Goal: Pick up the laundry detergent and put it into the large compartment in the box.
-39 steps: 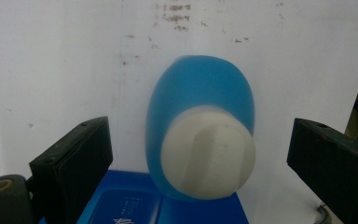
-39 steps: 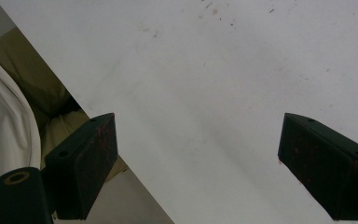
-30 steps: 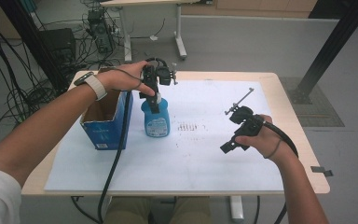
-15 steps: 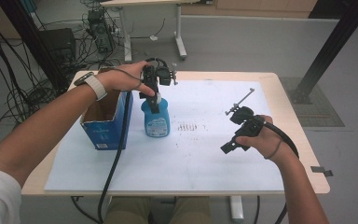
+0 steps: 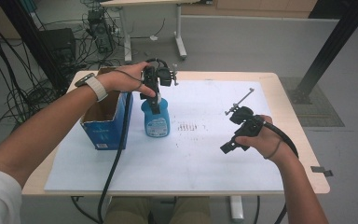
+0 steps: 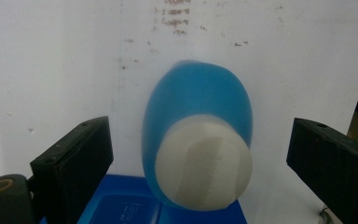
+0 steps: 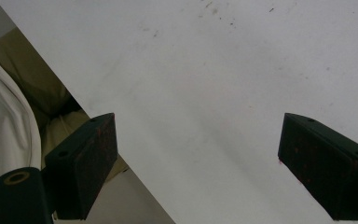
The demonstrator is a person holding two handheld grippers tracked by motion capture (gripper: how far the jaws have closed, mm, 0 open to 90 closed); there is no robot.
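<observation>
Your left hand-held gripper point(image 5: 154, 100) hangs over 1 blue bottle point(image 5: 156, 120); your right hand-held gripper point(image 5: 235, 140) is off to the side.

The high view shows 1 bottle standing upright on the white sheet point(image 5: 205, 154) of the tabletop point(image 5: 284, 81), just beside 1 open blue box point(image 5: 105, 122). The left gripper view adds what that one hides: the bottle's white cap point(image 6: 204, 163) sits between the 2 jaws with a gap on each side, so that hand-held gripper is released. In the right gripper view your other jaws are spread wide over bare sheet near its edge, grasping nothing.
</observation>
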